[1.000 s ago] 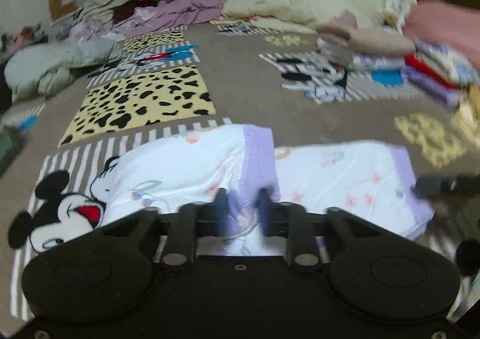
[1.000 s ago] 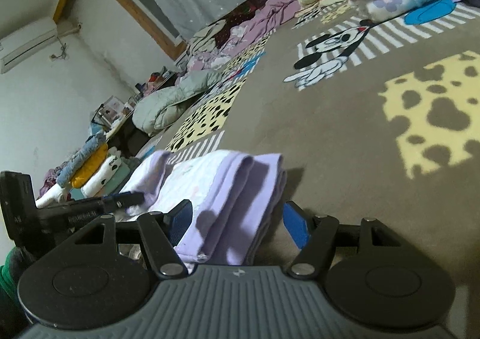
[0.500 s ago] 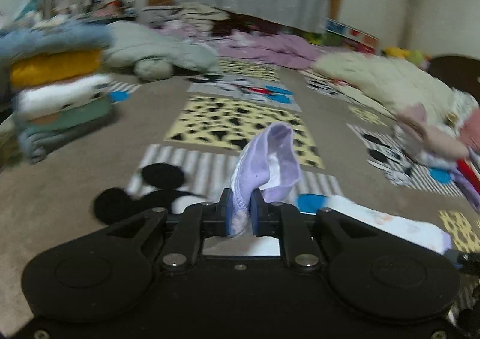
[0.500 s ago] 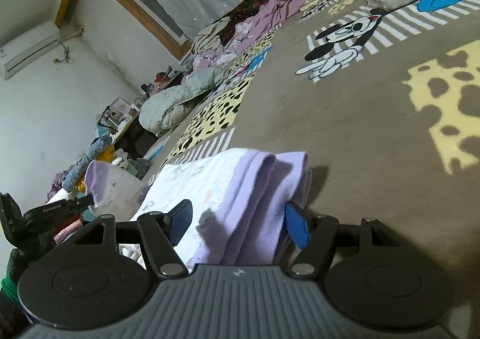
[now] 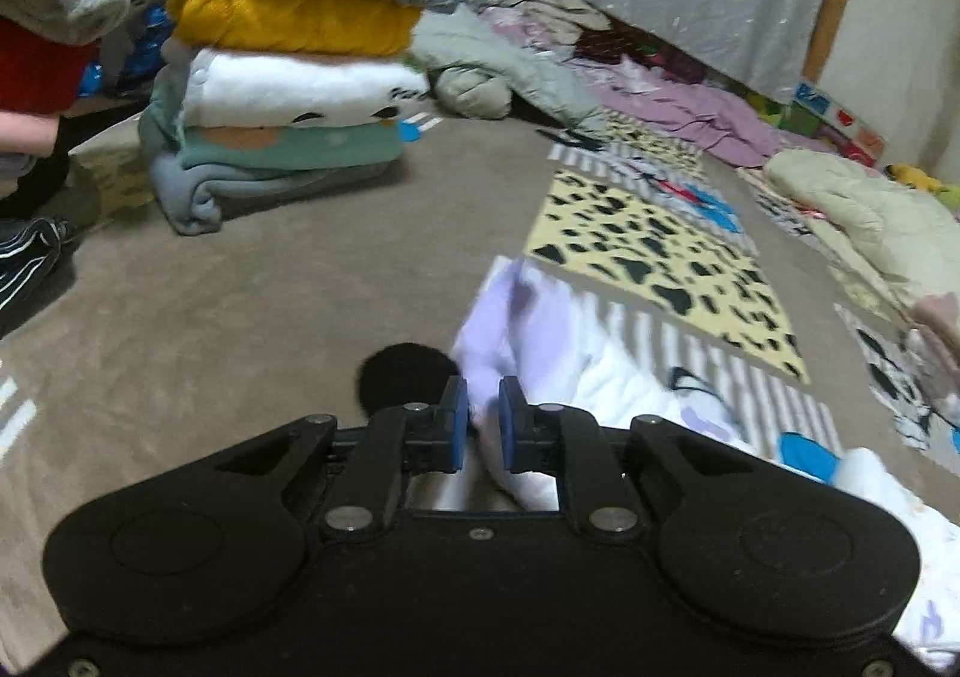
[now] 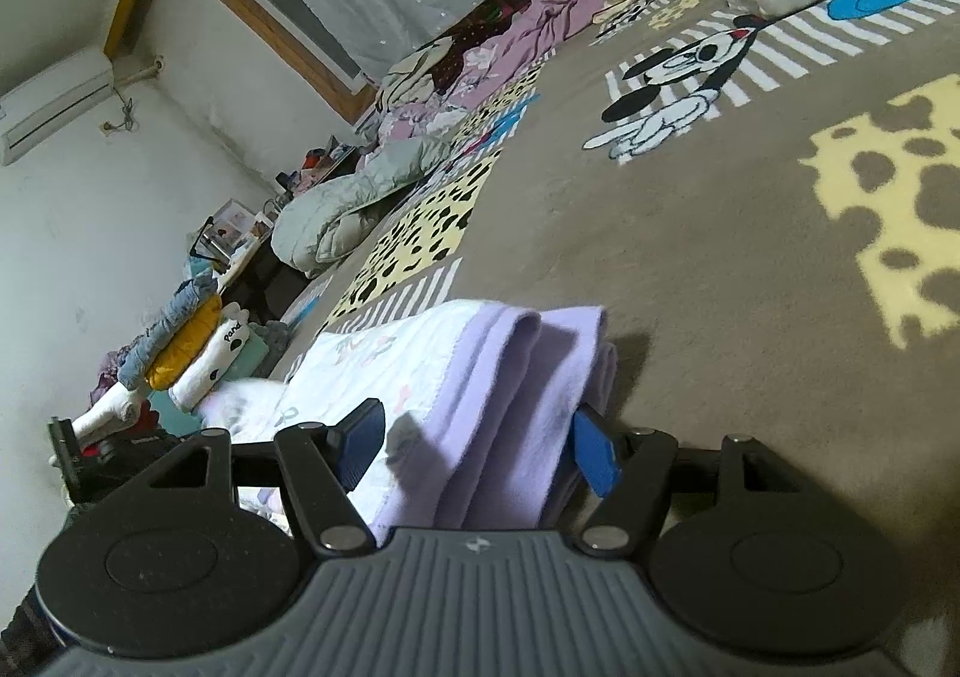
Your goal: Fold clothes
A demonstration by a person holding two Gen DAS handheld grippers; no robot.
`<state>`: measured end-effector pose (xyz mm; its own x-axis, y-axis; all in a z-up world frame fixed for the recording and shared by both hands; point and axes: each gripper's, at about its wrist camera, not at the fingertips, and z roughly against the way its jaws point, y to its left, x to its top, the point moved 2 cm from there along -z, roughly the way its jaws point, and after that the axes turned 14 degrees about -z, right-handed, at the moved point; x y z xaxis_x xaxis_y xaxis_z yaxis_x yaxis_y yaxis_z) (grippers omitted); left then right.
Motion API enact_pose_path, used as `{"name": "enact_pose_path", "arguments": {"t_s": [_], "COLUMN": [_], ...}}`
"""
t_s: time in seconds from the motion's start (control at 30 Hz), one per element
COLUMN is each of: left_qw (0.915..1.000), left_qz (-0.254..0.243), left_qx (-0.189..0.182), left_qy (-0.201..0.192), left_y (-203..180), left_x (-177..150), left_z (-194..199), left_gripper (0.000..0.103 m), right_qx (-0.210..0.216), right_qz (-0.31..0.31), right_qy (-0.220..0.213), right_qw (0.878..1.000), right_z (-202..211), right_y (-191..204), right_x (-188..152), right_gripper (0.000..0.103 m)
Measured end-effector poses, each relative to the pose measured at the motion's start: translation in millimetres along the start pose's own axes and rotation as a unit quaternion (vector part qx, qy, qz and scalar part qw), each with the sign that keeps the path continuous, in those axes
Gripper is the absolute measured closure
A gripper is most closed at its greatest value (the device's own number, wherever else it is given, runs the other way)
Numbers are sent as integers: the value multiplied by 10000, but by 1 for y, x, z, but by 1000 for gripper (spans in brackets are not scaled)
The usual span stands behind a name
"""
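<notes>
Left gripper pinching the lavender-edged garment, right gripper spread around its folded end

The left gripper (image 5: 478, 425) has its blue pads drawn close together on a bunch of the white and lavender garment (image 5: 528, 329) — the cloth rises up between them and trails off to the right over the brown patterned blanket (image 5: 240, 317). Seen from the other side, the right gripper (image 6: 480, 446) stands with its fingers wide apart, one on either side of the garment's folded lavender hem (image 6: 528, 377), which lies flat on the blanket — the right pad looks to be just touching the fold, the left pad sits over the white floral part. Off to the left stands a stack of folded clothes (image 5: 288, 71), denim on top, yellow, white and teal beneath.
</notes>
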<state>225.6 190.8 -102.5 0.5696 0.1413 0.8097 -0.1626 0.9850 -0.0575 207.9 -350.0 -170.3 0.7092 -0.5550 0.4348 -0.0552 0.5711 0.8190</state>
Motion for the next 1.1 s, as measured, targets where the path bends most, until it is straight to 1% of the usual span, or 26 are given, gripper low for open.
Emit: {"name": "enact_pose_path", "arguments": {"t_s": [0.1, 0.13, 0.2, 0.27, 0.3, 0.37, 0.47, 0.53, 0.63, 0.77, 0.83, 0.93, 1.0, 1.03, 1.1], "left_qw": [9997, 9998, 9998, 9999, 9999, 9995, 9961, 9908, 9793, 9594, 9469, 9231, 9092, 9034, 8948], "left_qz": [34, 52, 68, 4, -81, -303, -743, -1153, -1741, -2409, -2755, -3347, -3634, -3740, -3881], "left_qx": [181, 189, 192, 138, 68, -104, -448, -666, -983, -1420, -1606, -1845, -1985, -2053, -2167], "left_qy": [129, 104, 52, -7, -31, -75, -171, -231, -304, -374, -403, -439, -432, -426, -411], "left_y": [5, 6, 6, 0, -7, -25, -63, -94, -142, -202, -230, -269, -289, -297, -310], "left_x": [0, 0, 1, 1, 0, -1, -7, -13, -24, -41, -53, -73, -85, -90, -97], "left_z": [-4, -1, 5, 14, 19, 29, 47, 59, 74, 91, 96, 103, 104, 103, 102], "left_gripper": [93, 90, 85, 74, 72, 56, 54, 54, 52, 49, 48, 48, 48, 48, 48], "right_qx": [-1, -5, -12, -20, -24, -31, -42, -51, -104, -311, -321, -282, -269, -265, -266], "right_qz": [-39, -56, -90, -124, -141, -175, -226, -280, -280, -56, 4, 3, -25, -39, -51], "right_qy": [-46, -76, -137, -198, -229, -290, -382, -457, -546, -620, -610, -595, -594, -593, -574], "right_qw": [10000, 10000, 9999, 9997, 9996, 9994, 9990, 9986, 9981, 9976, 9976, 9978, 9979, 9979, 9980], "right_z": [2, 4, 7, 10, 12, 15, 20, 25, 34, 41, 43, 46, 48, 49, 50], "right_y": [-2, -2, -4, -5, -6, -7, -9, -12, -15, -11, -11, -11, -13, -13, -13], "right_x": [2, 2, 4, 6, 7, 8, 11, 12, 14, 13, 12, 13, 13, 14, 14], "right_gripper": [35, 35, 35, 35, 35, 35, 35, 35, 35, 34, 34, 34, 34, 34, 34]}}
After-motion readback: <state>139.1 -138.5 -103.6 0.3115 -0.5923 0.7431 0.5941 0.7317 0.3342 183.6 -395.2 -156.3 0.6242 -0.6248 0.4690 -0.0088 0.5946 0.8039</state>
